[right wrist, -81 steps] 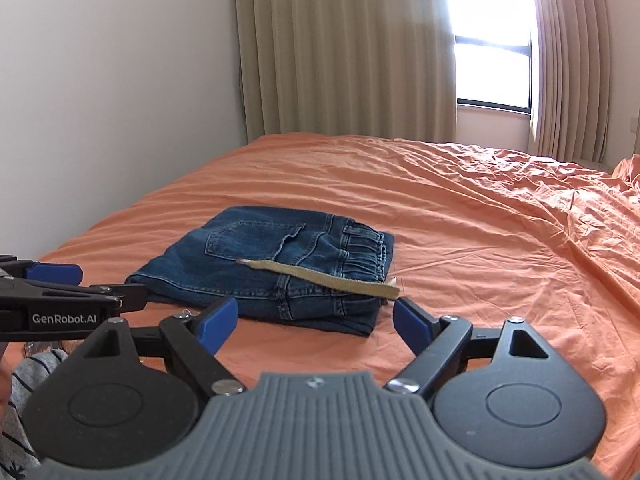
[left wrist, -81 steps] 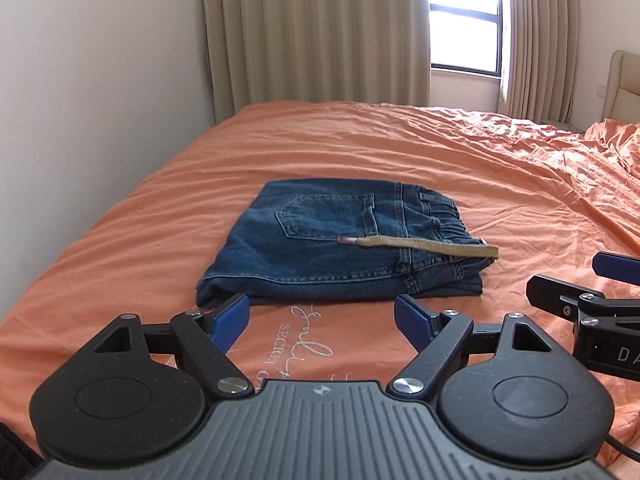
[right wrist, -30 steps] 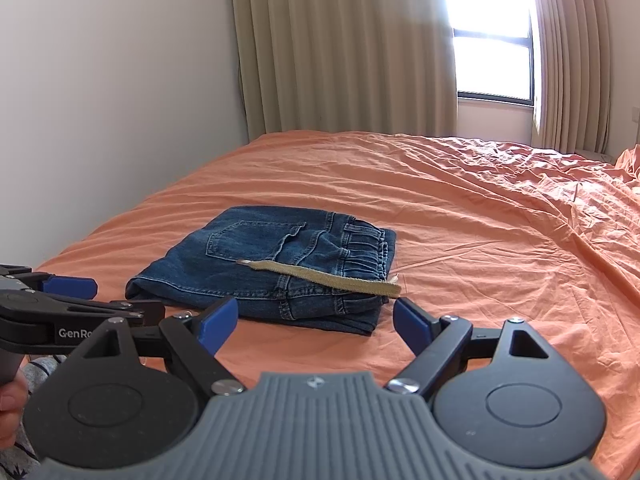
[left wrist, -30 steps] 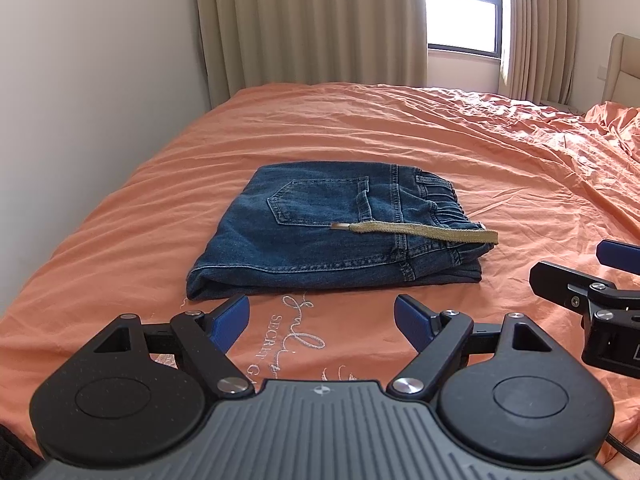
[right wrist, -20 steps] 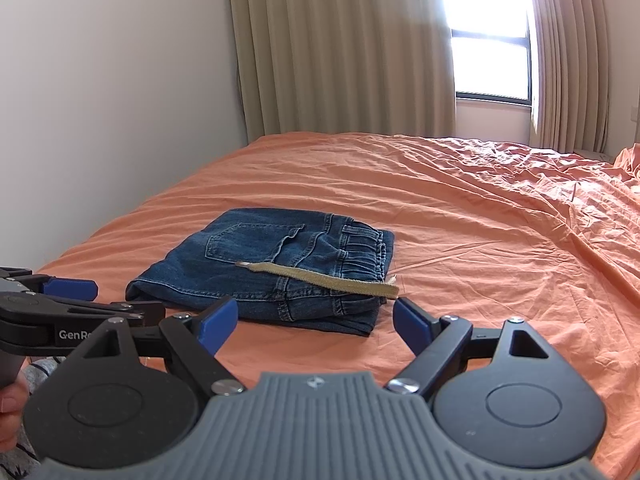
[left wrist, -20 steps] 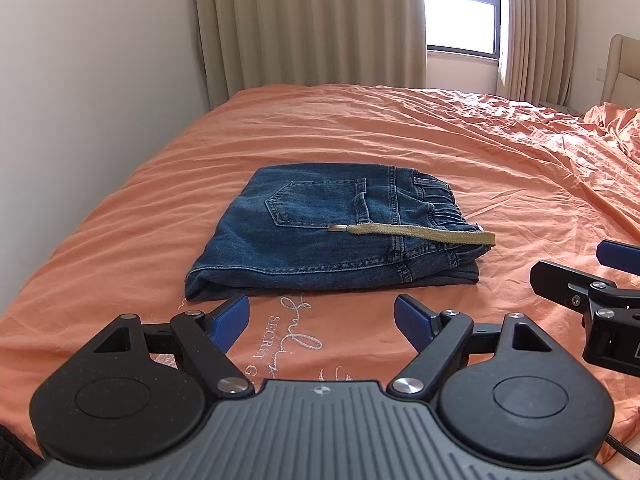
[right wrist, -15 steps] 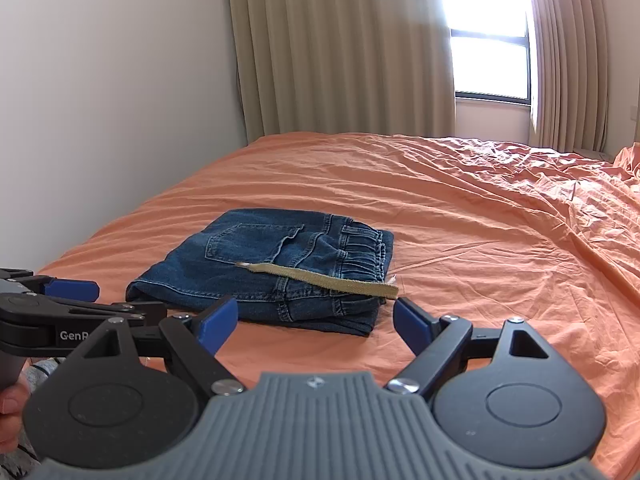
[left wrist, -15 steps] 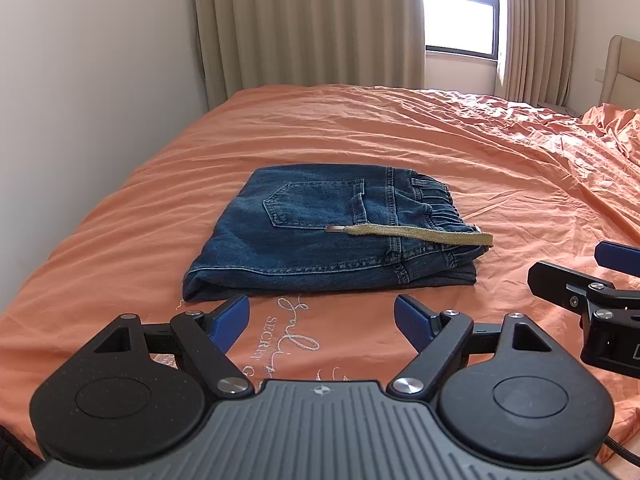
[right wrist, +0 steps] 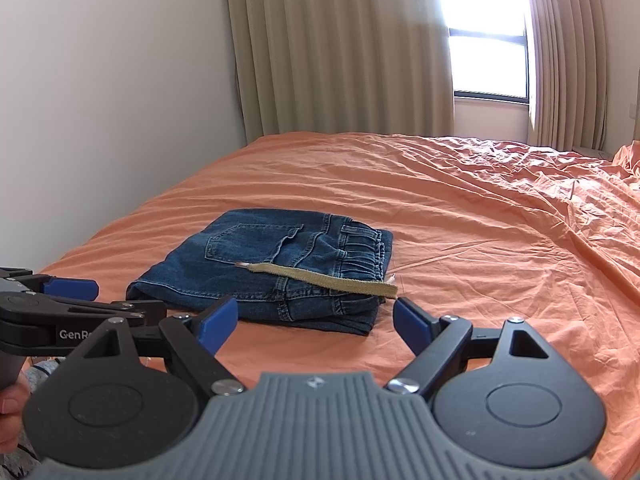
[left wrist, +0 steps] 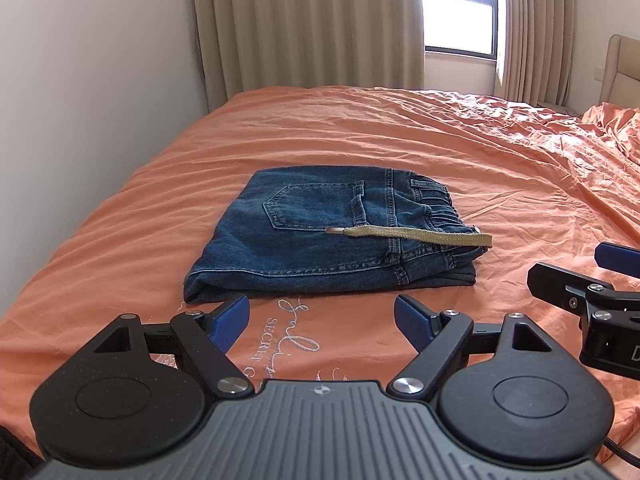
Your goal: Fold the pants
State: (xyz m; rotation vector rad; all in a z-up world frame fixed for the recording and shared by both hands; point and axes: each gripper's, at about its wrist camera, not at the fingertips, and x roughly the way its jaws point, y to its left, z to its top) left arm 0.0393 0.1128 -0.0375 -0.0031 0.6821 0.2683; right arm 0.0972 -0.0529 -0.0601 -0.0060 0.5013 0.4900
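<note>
A folded pair of dark blue denim pants (left wrist: 332, 236) lies flat on a wrinkled orange bedsheet (left wrist: 460, 152), a tan woven drawstring (left wrist: 412, 234) trailing across its top. The left gripper (left wrist: 321, 322) and right gripper (right wrist: 315, 320) hover just in front, blue-padded fingers (left wrist: 230, 320) spread wide, holding nothing

Blue denim pants (left wrist: 332, 236) lie folded flat on the bed, back pocket up, tan drawstring (left wrist: 416, 235) across
</note>
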